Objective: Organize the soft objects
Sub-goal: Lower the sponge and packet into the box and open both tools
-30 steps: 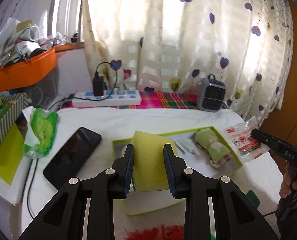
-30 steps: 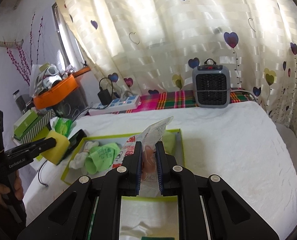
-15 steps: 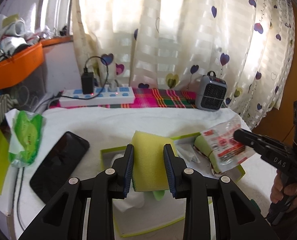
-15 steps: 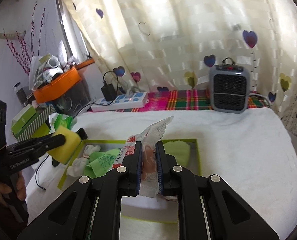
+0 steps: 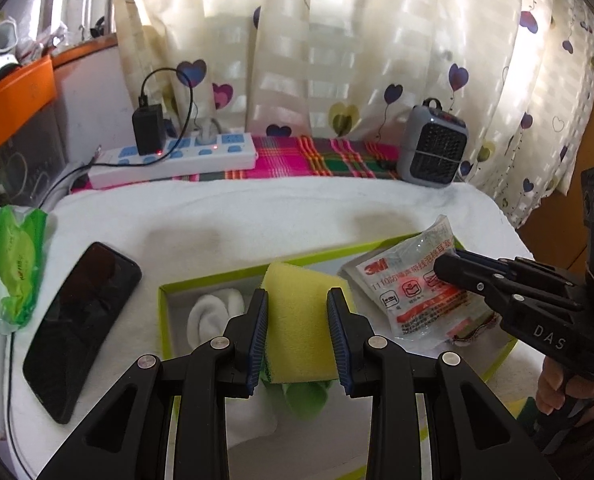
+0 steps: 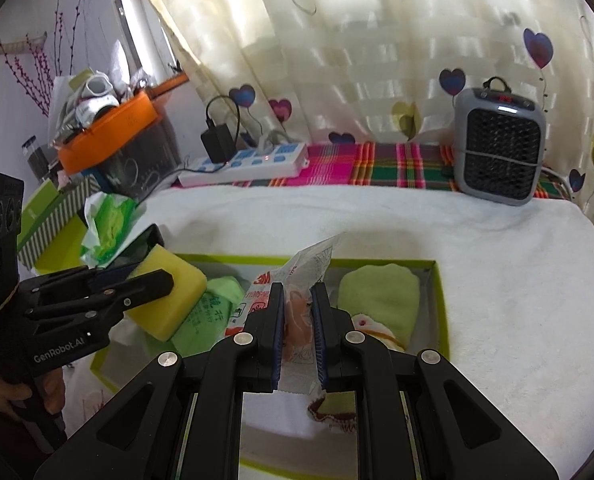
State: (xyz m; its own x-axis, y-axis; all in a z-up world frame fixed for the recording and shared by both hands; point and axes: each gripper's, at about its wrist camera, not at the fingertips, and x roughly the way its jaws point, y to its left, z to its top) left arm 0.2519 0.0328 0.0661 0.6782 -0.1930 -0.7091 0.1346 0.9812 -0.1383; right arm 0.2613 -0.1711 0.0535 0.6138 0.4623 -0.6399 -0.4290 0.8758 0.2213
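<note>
The left gripper [image 5: 299, 332] is clamped on a yellow sponge [image 5: 301, 320], its blue pads pressing the block's two side faces, and holds it above the left half of the green-rimmed box [image 6: 441, 292] that lies on the white-covered counter [image 6: 497, 280]. The sponge's long axis runs forward along the fingers and tilts down toward the box, with its far end standing past the fingertips. The right gripper [image 6: 299, 322] is nearly closed, pinching a clear earplug packet [image 6: 297, 280] over the middle of the box; the packet stands up between the pads, its long axis forward and its crinkled top corner pointing away from the gripper. Both grippers slope down toward the box from its near side, each with a hand [image 6: 21, 392] on the handle below. In the box lie white socks [image 5: 213, 316] at its left end, a green pack [image 6: 213, 312] beside them and a pale green cloth [image 6: 381, 296] at its right end. A black phone [image 5: 81, 320] lies left of the box.
</note>
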